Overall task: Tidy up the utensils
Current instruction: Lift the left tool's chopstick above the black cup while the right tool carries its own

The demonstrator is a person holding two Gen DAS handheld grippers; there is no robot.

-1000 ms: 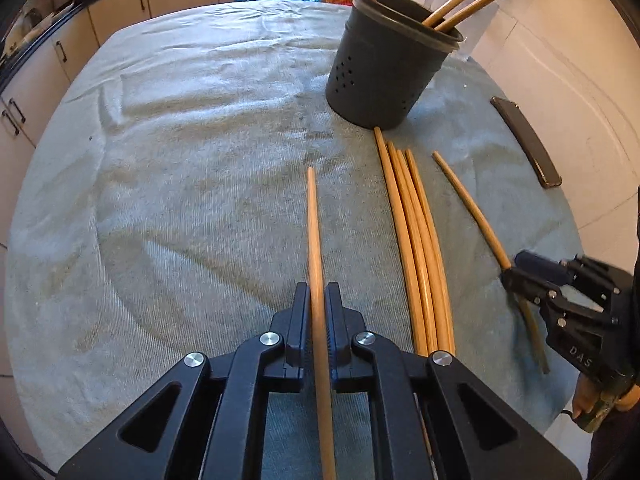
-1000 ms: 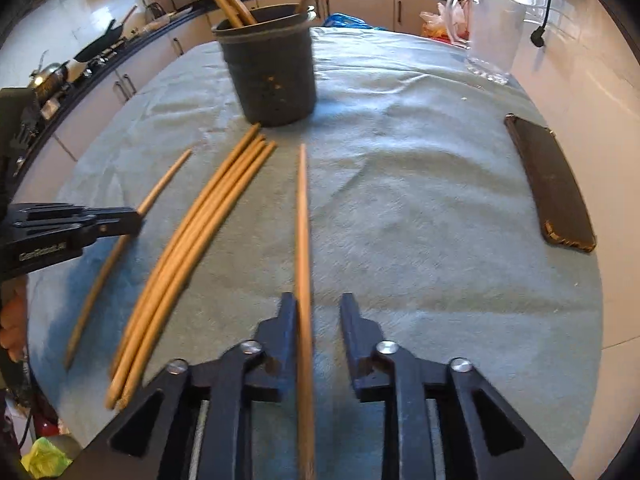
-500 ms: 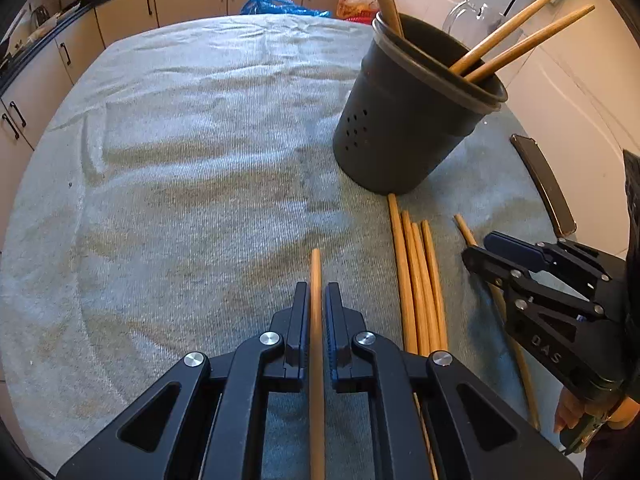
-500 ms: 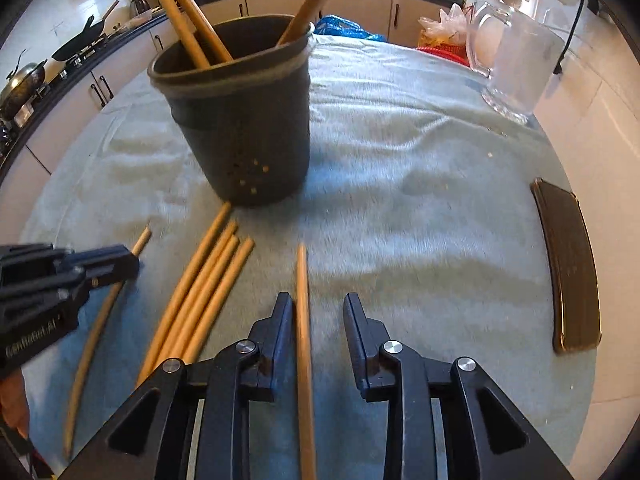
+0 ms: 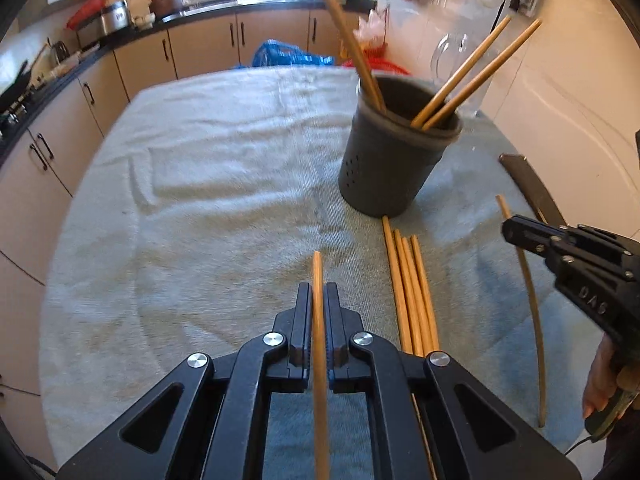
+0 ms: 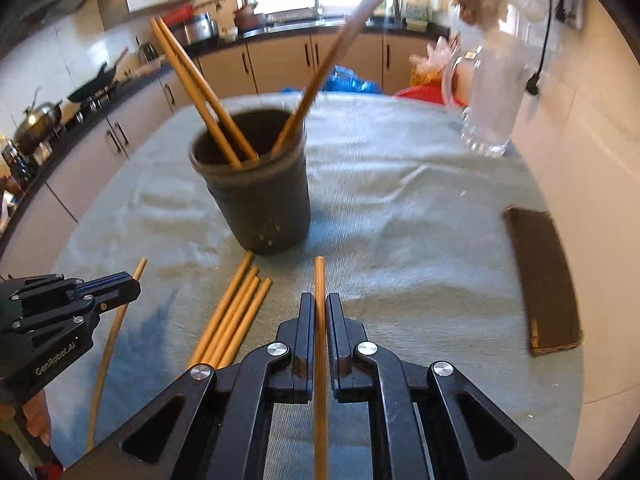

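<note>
In the left wrist view my left gripper [image 5: 318, 290] is shut on a wooden chopstick [image 5: 317, 268] that it holds off the cloth, tip pointing ahead. My right gripper [image 6: 319, 300] has its jaws closing, and its pads press a second chopstick [image 6: 319, 276] between them. A dark perforated holder [image 5: 394, 164] [image 6: 264, 208] stands upright ahead with three chopsticks leaning in it. Several loose chopsticks [image 5: 408, 280] [image 6: 236, 316] lie side by side on the cloth between the two grippers. Each gripper shows in the other's view: the right gripper [image 5: 520, 232], the left gripper [image 6: 132, 284].
A grey-green towel [image 5: 200, 200] covers the table. A dark flat case [image 6: 544, 280] lies near the right edge by the wall. A clear glass jug [image 6: 496, 92] stands at the back right. Kitchen cabinets and a counter run behind and to the left.
The right jaws have closed onto their chopstick. Both grippers rose and tilted up with a chopstick each, and the holder now looms nearer.
</note>
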